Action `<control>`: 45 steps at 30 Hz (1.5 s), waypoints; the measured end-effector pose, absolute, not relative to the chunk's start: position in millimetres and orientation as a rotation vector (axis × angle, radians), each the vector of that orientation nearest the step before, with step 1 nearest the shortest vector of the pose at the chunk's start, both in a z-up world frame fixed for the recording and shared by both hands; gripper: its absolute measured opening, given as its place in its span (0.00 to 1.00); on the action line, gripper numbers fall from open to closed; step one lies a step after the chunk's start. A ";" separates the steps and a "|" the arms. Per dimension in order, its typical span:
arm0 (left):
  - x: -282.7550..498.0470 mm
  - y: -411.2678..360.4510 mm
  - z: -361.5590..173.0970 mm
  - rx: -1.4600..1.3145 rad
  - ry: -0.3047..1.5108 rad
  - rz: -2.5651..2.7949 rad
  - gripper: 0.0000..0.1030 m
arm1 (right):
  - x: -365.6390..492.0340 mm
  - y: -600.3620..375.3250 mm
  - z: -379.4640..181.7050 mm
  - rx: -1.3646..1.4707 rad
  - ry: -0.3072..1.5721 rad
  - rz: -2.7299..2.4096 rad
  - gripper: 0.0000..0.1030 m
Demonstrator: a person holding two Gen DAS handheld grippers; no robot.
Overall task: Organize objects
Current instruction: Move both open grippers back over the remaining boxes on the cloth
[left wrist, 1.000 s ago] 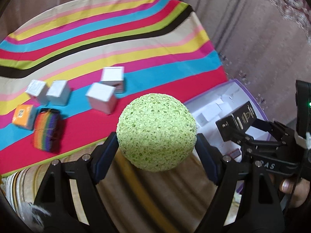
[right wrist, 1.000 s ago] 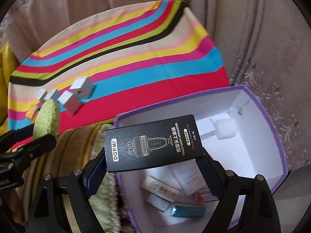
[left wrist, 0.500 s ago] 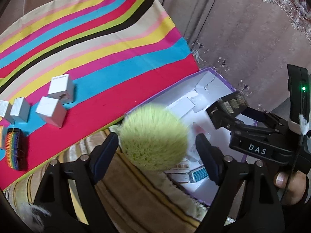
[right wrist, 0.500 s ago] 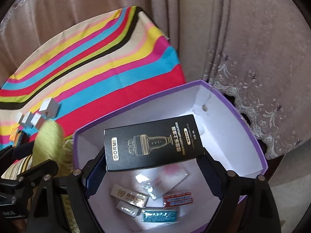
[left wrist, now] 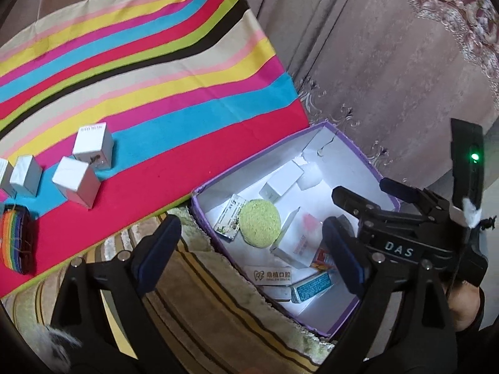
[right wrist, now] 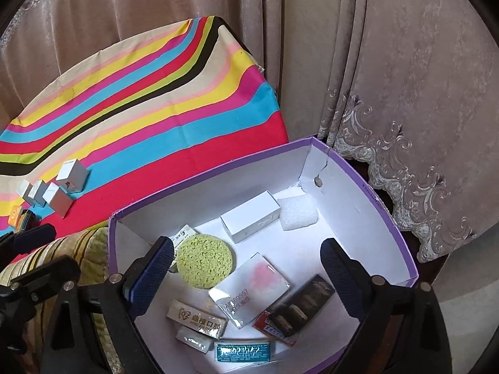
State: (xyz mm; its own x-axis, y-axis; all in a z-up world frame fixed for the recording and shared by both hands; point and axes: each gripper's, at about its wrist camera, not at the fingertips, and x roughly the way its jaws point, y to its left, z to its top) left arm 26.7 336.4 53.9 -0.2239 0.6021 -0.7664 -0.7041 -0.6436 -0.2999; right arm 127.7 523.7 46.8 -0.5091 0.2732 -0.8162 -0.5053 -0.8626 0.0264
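Note:
A purple box (left wrist: 312,127) (right wrist: 402,237) with a white inside stands on the floor beside the striped table. A round green sponge (left wrist: 259,222) (right wrist: 204,260) lies inside it at the left. A black DORMI box (right wrist: 301,307) lies inside near the right, among several small packets. My left gripper (left wrist: 249,247) is open and empty above the box's near left side. My right gripper (right wrist: 246,275) is open and empty above the box's middle; it also shows in the left wrist view (left wrist: 368,199).
The striped tablecloth (left wrist: 140,71) (right wrist: 140,93) holds several white cubes (left wrist: 90,146) (right wrist: 71,176), a rainbow block (left wrist: 15,243) and an orange cube (right wrist: 15,219). A striped cushion (left wrist: 202,305) lies below. Curtains (right wrist: 389,62) hang behind.
Both grippers moved right over the purple box and opened. The green sponge and the black DORMI box left the jaws and now lie inside the box.

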 end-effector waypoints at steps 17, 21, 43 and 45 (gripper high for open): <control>19.7 292.5 59.8 -1.175 0.249 2.110 0.91 | 109.8 477.2 66.4 -1.156 0.131 2.390 0.93; 14.6 267.3 66.0 -1.149 0.219 2.223 0.91 | 106.4 469.9 68.3 -1.157 0.183 2.436 0.93; 4.8 124.1 77.7 -1.122 0.160 2.535 0.96 | 68.0 379.0 80.3 -1.246 0.209 2.660 0.93; 0.4 109.3 75.5 -1.139 0.096 2.538 0.96 | 64.0 368.6 79.3 -1.257 0.211 2.686 0.93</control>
State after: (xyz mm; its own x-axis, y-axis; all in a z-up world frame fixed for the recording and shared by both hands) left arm 0.4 109.3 75.5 -0.6122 0.2921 -0.7348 -0.3468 -0.9343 -0.0825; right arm 64.0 368.6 79.3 -0.6309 0.0918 -0.7704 -0.2111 -0.9758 0.0566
